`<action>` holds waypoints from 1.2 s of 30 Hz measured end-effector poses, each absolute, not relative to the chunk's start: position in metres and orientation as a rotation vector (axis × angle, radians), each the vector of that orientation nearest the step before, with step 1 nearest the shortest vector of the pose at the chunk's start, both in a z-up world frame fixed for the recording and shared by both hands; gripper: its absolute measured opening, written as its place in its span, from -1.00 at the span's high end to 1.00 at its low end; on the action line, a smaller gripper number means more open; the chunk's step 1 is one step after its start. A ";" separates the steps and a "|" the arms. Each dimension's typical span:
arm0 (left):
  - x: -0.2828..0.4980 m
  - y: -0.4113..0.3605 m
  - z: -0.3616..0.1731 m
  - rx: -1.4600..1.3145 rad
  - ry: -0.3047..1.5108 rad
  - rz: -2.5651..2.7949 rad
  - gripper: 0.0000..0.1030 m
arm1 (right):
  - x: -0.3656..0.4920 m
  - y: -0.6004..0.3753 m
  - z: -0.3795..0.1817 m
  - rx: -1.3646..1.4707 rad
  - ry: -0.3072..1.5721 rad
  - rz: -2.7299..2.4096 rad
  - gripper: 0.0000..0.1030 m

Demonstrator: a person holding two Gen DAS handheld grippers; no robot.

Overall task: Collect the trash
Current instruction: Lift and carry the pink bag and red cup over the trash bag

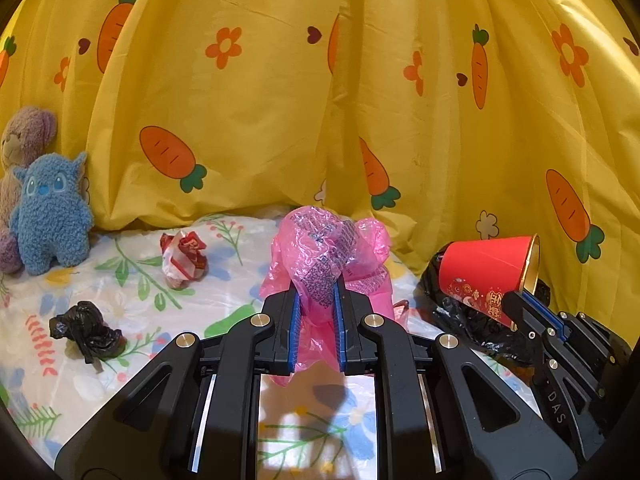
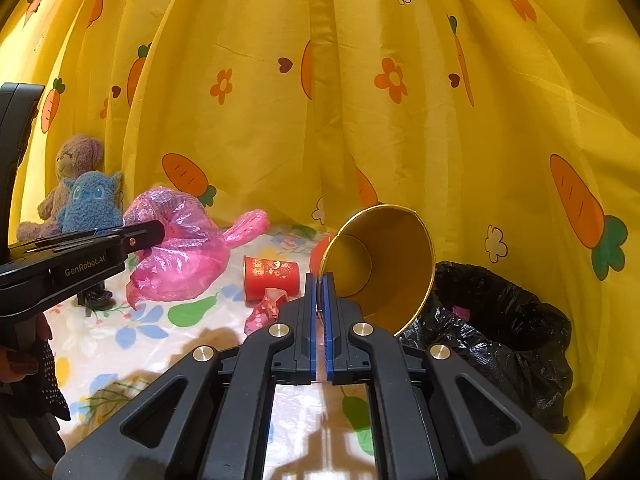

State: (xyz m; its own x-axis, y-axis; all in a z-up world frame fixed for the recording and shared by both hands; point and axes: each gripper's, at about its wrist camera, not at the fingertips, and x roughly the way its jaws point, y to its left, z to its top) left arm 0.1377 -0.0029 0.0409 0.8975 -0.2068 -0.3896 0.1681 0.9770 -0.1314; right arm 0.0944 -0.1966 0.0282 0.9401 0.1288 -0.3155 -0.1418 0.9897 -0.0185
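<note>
My left gripper [image 1: 315, 300] is shut on a crumpled pink plastic bag [image 1: 328, 252], held above the floral sheet; the bag also shows in the right wrist view [image 2: 180, 248]. My right gripper [image 2: 319, 280] is shut on the rim of a red paper cup with a gold inside [image 2: 384, 264], tilted over the black trash bag [image 2: 504, 332]. In the left wrist view the cup [image 1: 488, 268] hangs above the black bag [image 1: 468, 316]. A second red cup [image 2: 272, 278] lies on its side on the sheet, with a small pink scrap [image 2: 266, 310] beside it.
A red-and-white wrapper [image 1: 184, 256] and a black crumpled bag scrap [image 1: 86, 332] lie on the floral sheet [image 1: 132, 300]. A blue plush toy [image 1: 50, 216] and a purple plush bear [image 1: 24, 140] sit at the back left. A yellow carrot-print curtain [image 1: 280, 120] closes the back.
</note>
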 end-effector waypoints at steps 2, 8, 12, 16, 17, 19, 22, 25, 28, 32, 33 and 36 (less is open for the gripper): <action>0.139 -0.012 0.042 -0.085 0.410 -0.206 0.74 | 0.095 -0.202 0.029 -0.038 0.317 0.125 0.93; 0.147 -0.038 0.046 -0.058 0.407 -0.248 0.74 | 0.099 -0.218 0.028 -0.040 0.311 0.072 0.93; 0.157 -0.060 0.047 -0.037 0.399 -0.298 0.74 | 0.106 -0.234 0.027 -0.038 0.308 0.015 0.93; 0.172 -0.082 0.046 -0.022 0.399 -0.351 0.74 | 0.115 -0.255 0.025 -0.030 0.304 -0.063 0.93; 0.175 -0.088 0.045 -0.017 0.397 -0.364 0.74 | 0.118 -0.260 0.024 -0.032 0.304 -0.083 0.93; 0.183 -0.100 0.044 -0.009 0.396 -0.394 0.74 | 0.125 -0.270 0.022 -0.031 0.310 -0.117 0.93; 0.197 -0.118 0.042 -0.012 0.402 -0.442 0.74 | 0.136 -0.285 0.018 -0.021 0.324 -0.166 0.93; 0.210 -0.137 0.040 -0.004 0.402 -0.499 0.74 | 0.145 -0.296 0.014 -0.010 0.339 -0.208 0.93; 0.224 -0.156 0.036 0.013 0.404 -0.539 0.74 | 0.155 -0.306 0.008 -0.005 0.362 -0.237 0.93; 0.242 -0.175 0.028 0.014 0.419 -0.582 0.74 | 0.166 -0.313 0.000 -0.010 0.387 -0.265 0.93; 0.246 -0.179 0.026 0.010 0.425 -0.595 0.74 | 0.169 -0.314 -0.002 -0.011 0.392 -0.269 0.93; 0.257 -0.191 0.019 0.012 0.439 -0.632 0.74 | 0.178 -0.318 -0.007 -0.011 0.409 -0.280 0.93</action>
